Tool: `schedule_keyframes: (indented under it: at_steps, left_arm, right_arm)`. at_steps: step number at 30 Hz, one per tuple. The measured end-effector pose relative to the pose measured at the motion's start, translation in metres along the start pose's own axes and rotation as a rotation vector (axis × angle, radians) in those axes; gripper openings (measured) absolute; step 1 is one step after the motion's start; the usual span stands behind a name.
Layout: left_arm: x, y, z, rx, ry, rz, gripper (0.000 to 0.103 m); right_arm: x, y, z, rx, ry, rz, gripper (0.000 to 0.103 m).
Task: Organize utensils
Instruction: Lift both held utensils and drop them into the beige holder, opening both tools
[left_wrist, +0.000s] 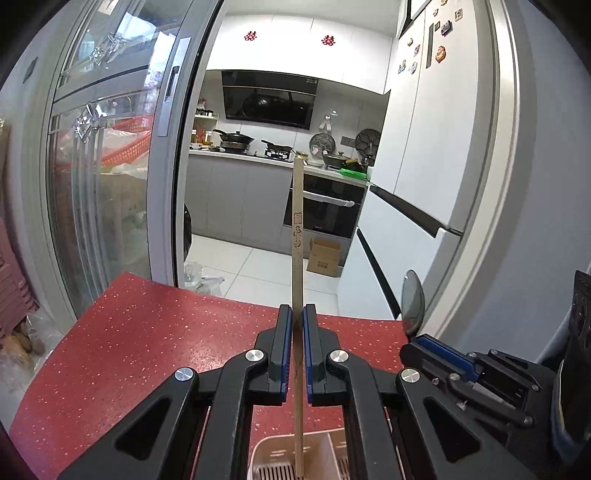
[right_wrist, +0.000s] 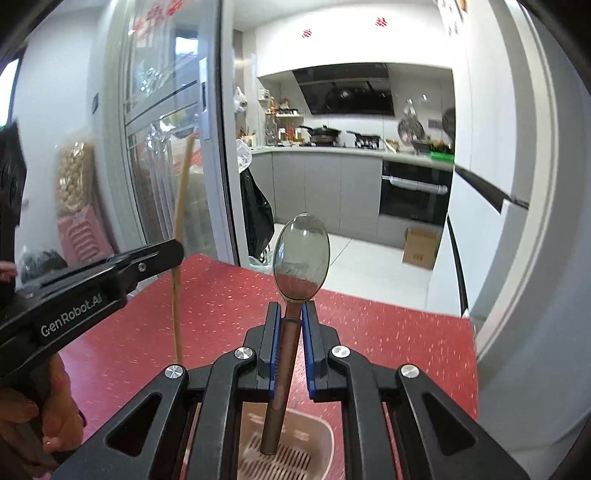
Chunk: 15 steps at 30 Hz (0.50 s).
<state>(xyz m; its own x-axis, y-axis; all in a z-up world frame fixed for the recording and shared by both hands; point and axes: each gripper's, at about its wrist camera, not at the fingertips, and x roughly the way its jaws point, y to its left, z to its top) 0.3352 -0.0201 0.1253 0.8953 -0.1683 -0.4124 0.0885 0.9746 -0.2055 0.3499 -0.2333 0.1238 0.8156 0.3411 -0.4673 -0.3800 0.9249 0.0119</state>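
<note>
My left gripper (left_wrist: 297, 314) is shut on a wooden chopstick (left_wrist: 297, 229) that stands upright, its lower end hanging over a pink slotted utensil holder (left_wrist: 321, 452). My right gripper (right_wrist: 293, 312) is shut on a metal spoon (right_wrist: 301, 254), bowl up, with its dark handle pointing down over the same pink holder (right_wrist: 317, 428). In the right wrist view the left gripper (right_wrist: 168, 251) and the chopstick (right_wrist: 181, 206) show at the left. The right gripper (left_wrist: 424, 341) and the spoon bowl (left_wrist: 413, 301) appear at the right of the left wrist view.
Both grippers hover over a red speckled table (left_wrist: 147, 343). Beyond its far edge lie a glass sliding door (left_wrist: 110, 166), a kitchen with a grey counter (left_wrist: 240, 155), a white fridge (left_wrist: 436, 129) and a cardboard box (left_wrist: 324, 256) on the floor. A hand (right_wrist: 40, 410) holds the left gripper.
</note>
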Motion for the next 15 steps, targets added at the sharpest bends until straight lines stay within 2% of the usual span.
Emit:
schedule_keyframes:
  at_steps: [5, 15]
  left_arm:
    - [0.011, 0.000, -0.025, 0.014, 0.010, 0.023, 0.034]
    - [0.003, -0.007, -0.060, 0.121, 0.026, 0.062, 0.034]
  right_arm:
    - [0.014, 0.012, -0.027, -0.065, -0.030, -0.016, 0.012]
    - [0.013, 0.026, -0.071, -0.163, 0.015, 0.003, 0.012]
